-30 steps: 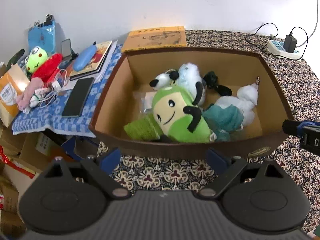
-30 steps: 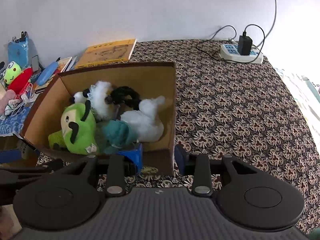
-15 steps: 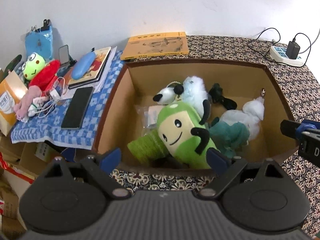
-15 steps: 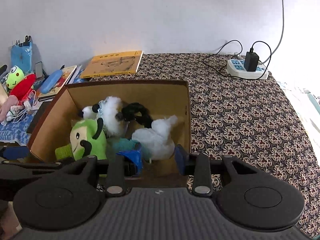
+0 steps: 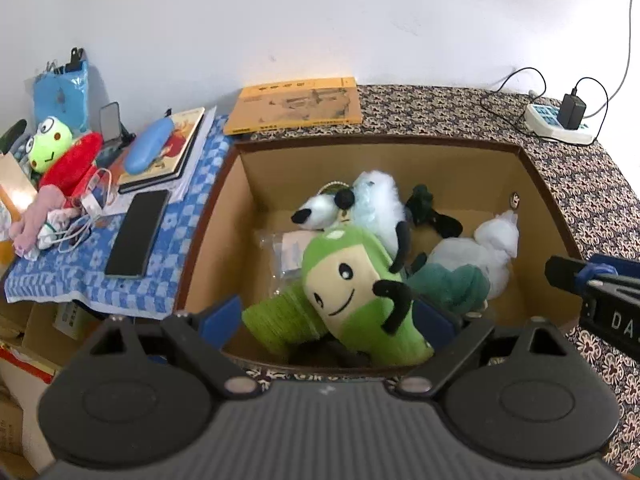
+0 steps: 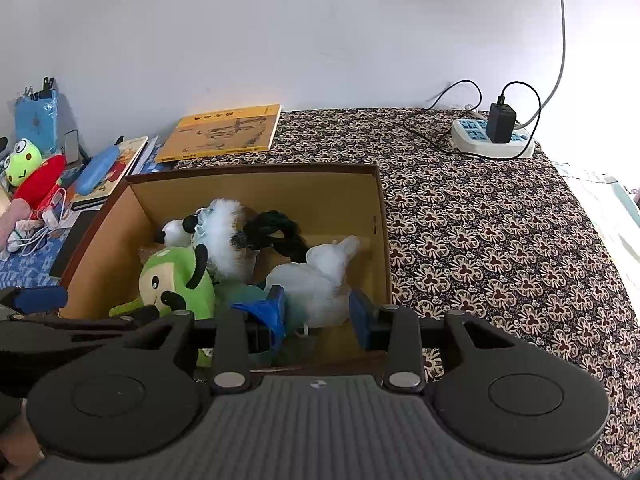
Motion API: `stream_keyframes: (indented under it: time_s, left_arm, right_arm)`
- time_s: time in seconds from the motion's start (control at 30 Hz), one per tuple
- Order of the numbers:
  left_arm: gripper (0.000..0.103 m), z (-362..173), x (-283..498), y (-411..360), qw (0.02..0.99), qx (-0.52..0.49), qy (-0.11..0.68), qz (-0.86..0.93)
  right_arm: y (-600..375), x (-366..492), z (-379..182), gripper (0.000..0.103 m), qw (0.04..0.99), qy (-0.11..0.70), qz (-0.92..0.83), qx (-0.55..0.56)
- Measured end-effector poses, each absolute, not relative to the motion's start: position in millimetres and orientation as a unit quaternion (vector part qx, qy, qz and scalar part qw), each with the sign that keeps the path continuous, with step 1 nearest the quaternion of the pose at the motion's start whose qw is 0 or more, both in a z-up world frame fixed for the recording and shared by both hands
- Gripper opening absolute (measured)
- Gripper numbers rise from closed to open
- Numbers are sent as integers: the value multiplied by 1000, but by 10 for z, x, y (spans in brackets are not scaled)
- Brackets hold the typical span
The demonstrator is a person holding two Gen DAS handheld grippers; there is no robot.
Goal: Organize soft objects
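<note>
Cardboard box rim sits below both tools.

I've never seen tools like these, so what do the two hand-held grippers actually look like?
Each is black plastic: a ribbed grey-black body with two round discs and angled arms with silver rivets. The left gripper and right gripper both end in blue finger pads. White letters, "DA", mark the right one's side. No cables or sleeves show.

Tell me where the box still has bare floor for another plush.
Bare floor in the box lies along its left wall, beside the green plush, and along the back wall behind the black toy. The middle and right are crowded.
</note>
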State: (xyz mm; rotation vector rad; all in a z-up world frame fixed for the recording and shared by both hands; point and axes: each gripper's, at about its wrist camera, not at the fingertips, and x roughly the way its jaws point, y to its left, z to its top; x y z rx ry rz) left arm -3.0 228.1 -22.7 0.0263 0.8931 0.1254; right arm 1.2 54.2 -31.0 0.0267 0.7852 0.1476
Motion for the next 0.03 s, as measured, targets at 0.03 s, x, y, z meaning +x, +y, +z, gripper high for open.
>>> stream_keyframes:
  time_s: [0.03]
  left_arm:
    - [93,-226,-27,2287,900,13,430,63]
  right_arm:
    - [544,12,-311,19,921,382,71,14]
